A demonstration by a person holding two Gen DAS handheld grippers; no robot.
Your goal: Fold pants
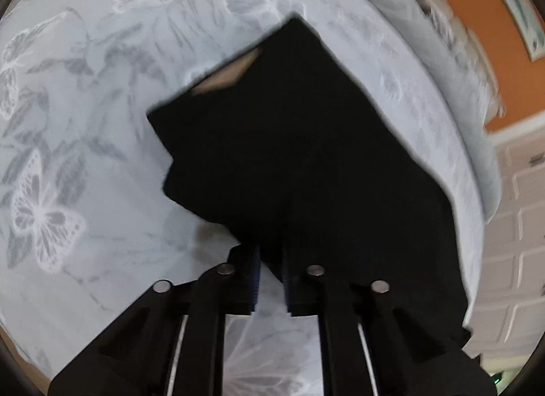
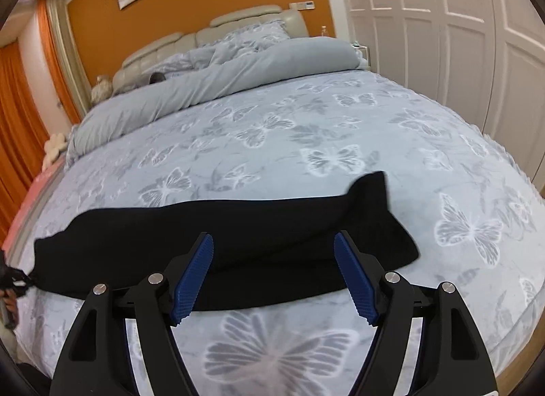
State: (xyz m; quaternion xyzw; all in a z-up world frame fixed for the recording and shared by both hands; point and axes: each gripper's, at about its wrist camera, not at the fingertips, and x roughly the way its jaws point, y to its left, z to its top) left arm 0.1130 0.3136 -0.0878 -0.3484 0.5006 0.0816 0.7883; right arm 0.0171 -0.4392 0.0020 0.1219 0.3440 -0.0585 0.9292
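My left gripper (image 1: 271, 259) clamps the limp black fabric pants (image 2: 218, 246); my right gripper (image 2: 274, 273), jaws apart, should pinch their near edge.

Both tools share one build. The right gripper (image 2: 273, 242), in the lower half of its view, has matte black plastic arms that fork into two linkage bars on each side, each bar capped by a round silver pin. Its fingers carry bright blue pads (image 2: 192, 280) with a fine ribbed texture and a saw-toothed edge. Thin pale rails run down inside the frame. The left gripper (image 1: 271, 259), at bottom centre, shows the same black linkages, four silver pins and narrow slivers of blue.
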